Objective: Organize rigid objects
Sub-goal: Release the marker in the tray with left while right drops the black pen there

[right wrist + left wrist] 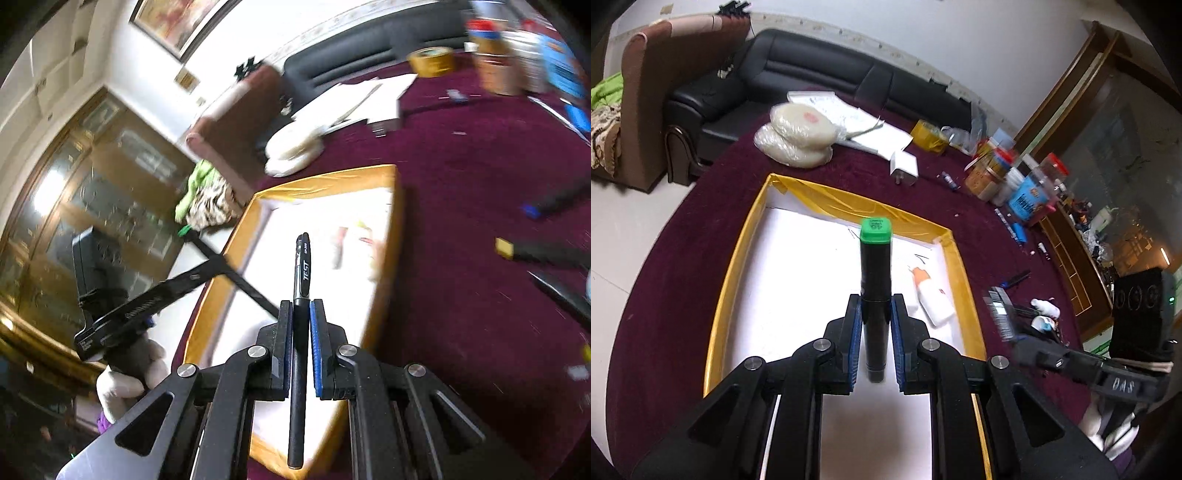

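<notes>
The left gripper (875,314) pinches a thick black marker with a square green cap (874,291) between its blue pads, cap pointing forward, above the shallow white tray with yellow-taped rim (827,195). A small white bottle with an orange tip (932,297) lies inside the tray near its right rim; the rest of the white floor shows bare. The right gripper (301,314) is pressed onto a slim black pen with white lettering (301,314), held over the same tray's near corner. Around the tray the round bench with dark red cloth (683,240) carries stacked wrapped white discs (798,136), papers and jars (1008,173) at the far edge. The right wrist view is motion-blurred, so the tray's contents there are hard to make out.
</notes>
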A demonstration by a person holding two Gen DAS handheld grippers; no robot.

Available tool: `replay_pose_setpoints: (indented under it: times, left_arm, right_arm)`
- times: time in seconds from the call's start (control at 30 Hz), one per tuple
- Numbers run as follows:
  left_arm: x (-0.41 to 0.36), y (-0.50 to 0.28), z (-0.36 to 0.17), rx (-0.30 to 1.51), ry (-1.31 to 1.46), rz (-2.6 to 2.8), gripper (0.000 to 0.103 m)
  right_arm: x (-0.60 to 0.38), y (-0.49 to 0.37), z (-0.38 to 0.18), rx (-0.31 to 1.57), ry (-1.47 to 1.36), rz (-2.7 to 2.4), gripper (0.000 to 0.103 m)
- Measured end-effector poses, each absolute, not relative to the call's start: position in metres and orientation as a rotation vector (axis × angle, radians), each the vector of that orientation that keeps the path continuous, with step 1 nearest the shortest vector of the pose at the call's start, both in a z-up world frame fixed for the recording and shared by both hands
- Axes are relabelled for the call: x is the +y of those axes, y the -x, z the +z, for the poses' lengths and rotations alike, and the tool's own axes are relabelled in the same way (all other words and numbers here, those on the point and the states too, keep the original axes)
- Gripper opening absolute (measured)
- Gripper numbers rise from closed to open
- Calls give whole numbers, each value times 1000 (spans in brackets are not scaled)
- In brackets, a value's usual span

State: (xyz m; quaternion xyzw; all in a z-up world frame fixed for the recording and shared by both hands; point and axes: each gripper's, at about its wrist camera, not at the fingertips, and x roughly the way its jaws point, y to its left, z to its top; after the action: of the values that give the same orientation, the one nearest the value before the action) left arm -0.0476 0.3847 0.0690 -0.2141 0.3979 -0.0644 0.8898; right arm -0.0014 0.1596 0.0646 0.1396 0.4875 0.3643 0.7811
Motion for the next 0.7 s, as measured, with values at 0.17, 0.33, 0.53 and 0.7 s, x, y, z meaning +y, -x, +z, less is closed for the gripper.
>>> replay_pose_setpoints:
  times: [0.17, 0.33, 0.53, 0.7]
  left_arm:
    - [390, 13, 55, 876, 466, -140, 13]
    - [392, -5, 39, 914, 469, -117, 13]
    - [401, 1, 43, 866, 519, -110, 17]
    - [411, 18, 58, 793, 551, -70, 46]
  right_arm:
    - [221, -28, 45, 1094, -229, 791, 9]
    - [242, -53, 23, 1129, -200, 754, 8]
    - [253, -73, 20, 1136, -182, 741, 9]
    - [252, -71, 27, 1079, -128, 711, 13]
